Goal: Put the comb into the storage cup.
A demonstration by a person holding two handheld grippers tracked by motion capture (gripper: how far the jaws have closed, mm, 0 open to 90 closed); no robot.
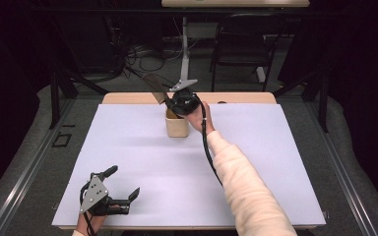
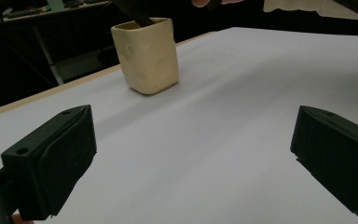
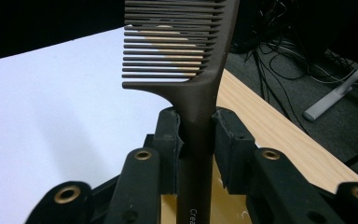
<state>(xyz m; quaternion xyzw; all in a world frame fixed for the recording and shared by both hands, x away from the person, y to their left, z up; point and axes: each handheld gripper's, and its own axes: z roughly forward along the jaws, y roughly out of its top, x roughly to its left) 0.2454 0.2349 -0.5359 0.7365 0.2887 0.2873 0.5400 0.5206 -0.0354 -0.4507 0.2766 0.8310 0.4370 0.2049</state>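
Gripping brown comb (image 3: 200,93) w/ right hand-held gripper (image 3: 198,135) over cup (image 1: 176,125); left hand-held gripper (image 1: 120,184) spread.

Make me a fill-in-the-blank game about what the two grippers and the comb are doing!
1. The right gripper is shut on the handle of a brown ____.
2. The comb has its handle end inside the cream ____.
3. The left gripper has its jaws wide ____, holding nothing.
4. The cup stands on a ____ sheet covering the table.

Missing words: comb; cup; open; white
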